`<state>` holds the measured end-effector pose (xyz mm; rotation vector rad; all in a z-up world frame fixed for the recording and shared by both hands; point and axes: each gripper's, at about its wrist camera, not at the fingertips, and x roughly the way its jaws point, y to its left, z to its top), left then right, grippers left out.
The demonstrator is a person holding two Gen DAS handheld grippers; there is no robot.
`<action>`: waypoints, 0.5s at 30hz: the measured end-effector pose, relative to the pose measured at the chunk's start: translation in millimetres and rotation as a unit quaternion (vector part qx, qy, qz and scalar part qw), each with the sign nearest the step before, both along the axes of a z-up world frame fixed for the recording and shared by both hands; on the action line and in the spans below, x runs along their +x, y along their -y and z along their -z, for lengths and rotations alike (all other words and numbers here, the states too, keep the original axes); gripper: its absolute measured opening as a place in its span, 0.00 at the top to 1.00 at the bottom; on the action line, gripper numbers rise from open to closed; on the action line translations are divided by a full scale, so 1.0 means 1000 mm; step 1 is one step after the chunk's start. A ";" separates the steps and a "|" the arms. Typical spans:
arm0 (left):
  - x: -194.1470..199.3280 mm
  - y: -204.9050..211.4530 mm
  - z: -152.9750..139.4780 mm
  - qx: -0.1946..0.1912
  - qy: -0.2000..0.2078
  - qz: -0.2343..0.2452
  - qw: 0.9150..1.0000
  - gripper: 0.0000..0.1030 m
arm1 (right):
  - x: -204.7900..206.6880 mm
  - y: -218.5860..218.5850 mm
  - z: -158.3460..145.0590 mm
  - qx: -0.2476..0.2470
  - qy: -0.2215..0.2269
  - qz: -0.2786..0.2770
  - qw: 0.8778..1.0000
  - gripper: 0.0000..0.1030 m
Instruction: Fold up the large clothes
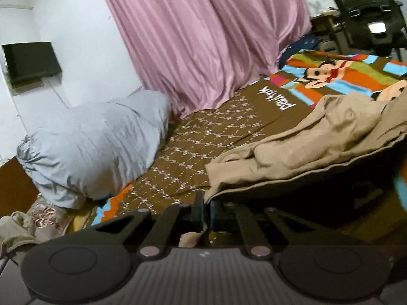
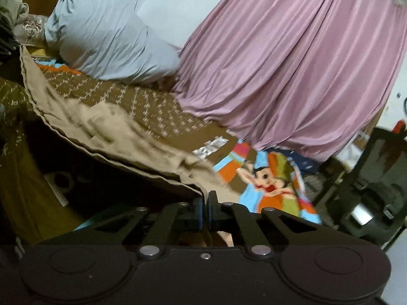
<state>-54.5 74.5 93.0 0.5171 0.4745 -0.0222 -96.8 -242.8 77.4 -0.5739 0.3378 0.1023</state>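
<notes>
your left gripper (image 1: 206, 203) has its fingers pressed together on the near edge of the tan garment (image 1: 318, 137), at the lower middle of the left wrist frame. the cloth rises from that pinch and runs off toward the right of the frame, its underside in shadow, so the hem looks lifted clear of the bed (image 1: 203, 137) there. the rest of the garment lies rumpled on the bed cover in the right half of the frame, below the cartoon print.

your right gripper (image 2: 206, 200) is likewise closed, fingers together on a corner of the same garment (image 2: 106, 132) at the lower middle of the right wrist frame. from there the seamed edge stretches up to the upper left of that frame, hanging like a taut sheet with dark space under it.

so you appear to be at the start of a fold: one edge gripped at two points and raised, the far part on the bed. the pink curtain (image 1: 203, 38) fills the top of the frame and the grey pillow (image 1: 96, 147) sits at the left.

next, i judge, you carry both hands together over the garment toward its far edge, keeping the span between them tight so the hem lands straight. both frames are blurred, so go evenly; a thin pinch like this could slip.
</notes>
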 end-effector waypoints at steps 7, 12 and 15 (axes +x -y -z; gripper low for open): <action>0.085 0.019 0.008 0.019 0.003 -0.032 0.999 0.94 | 0.065 0.002 0.000 -0.039 0.021 0.011 0.999 0.96; 0.178 0.018 0.031 0.019 -0.034 -0.049 0.998 0.93 | 0.156 0.011 0.023 -0.038 0.007 0.028 0.999 0.91; 0.219 0.033 0.060 0.067 -0.047 -0.042 0.996 0.93 | 0.204 0.011 0.049 -0.049 -0.020 0.036 0.998 0.90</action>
